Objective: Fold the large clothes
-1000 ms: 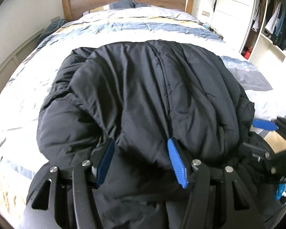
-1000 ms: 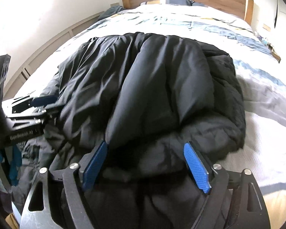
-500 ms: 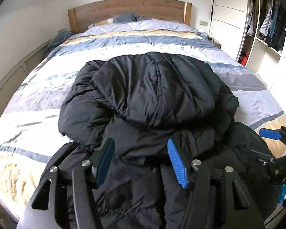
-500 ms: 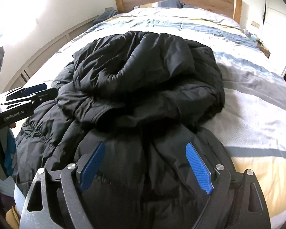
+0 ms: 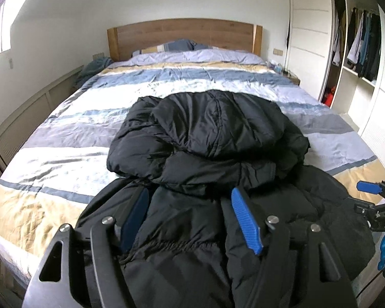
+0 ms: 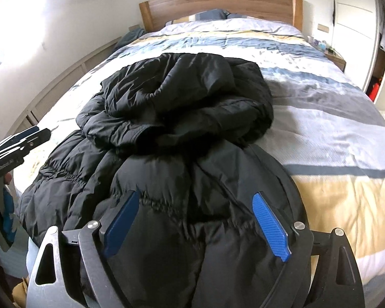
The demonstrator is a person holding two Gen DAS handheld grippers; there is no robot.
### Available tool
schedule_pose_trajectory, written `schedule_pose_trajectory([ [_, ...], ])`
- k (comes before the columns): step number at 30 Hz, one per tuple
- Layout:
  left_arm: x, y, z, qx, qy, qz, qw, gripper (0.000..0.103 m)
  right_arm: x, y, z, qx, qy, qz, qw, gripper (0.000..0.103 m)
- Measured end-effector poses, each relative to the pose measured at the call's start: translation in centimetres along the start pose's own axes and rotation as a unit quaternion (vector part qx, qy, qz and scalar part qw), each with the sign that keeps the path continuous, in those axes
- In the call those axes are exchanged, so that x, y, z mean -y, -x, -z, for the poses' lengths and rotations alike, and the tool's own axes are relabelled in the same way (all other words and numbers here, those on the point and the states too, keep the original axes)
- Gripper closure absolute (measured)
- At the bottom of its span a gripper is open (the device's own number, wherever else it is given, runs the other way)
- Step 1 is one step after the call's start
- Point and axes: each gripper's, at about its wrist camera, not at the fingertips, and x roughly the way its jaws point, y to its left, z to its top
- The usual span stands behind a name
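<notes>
Left wrist view: black quilted puffer jacket heaped on a bed, its far part folded back over the rest in a rounded mound.
Jacket surface: shiny padded fabric, creased; a gathered elastic seam runs across the near part.
Jacket position: on the foot half of the bed, the near hem lying over the foot edge between both tools.
Left gripper: blue-padded fingers spread wide, jacket fabric lying between them; neither pad presses it.
Right gripper: fingers likewise spread apart, fabric between them, no pinch visible.
Right wrist view: the folded mound shows a puckered edge on its left side; the left tool appears at the frame's left edge.
Surface: striped duvet in white, blue, grey and tan bands, rumpled.
Room: wooden headboard against a white wall, blue pillow below it, open wardrobe with hanging clothes on the right, low panelled ledge on the left.
</notes>
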Motion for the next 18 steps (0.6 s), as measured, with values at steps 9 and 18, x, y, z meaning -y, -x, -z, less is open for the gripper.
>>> schedule_pose_trajectory([
  [9,-1.6,3.7,1.8,0.034,0.001,-0.015,0.9993,0.036,1.4,3.2,2.2,0.020,-0.022,0.017,0.999,0.006],
  [18,-3.4,5.9,3.6,0.049,0.020,-0.036,0.9980,0.036,3.6,5.6,4.8,0.033,-0.052,0.028,0.998,0.001],
])
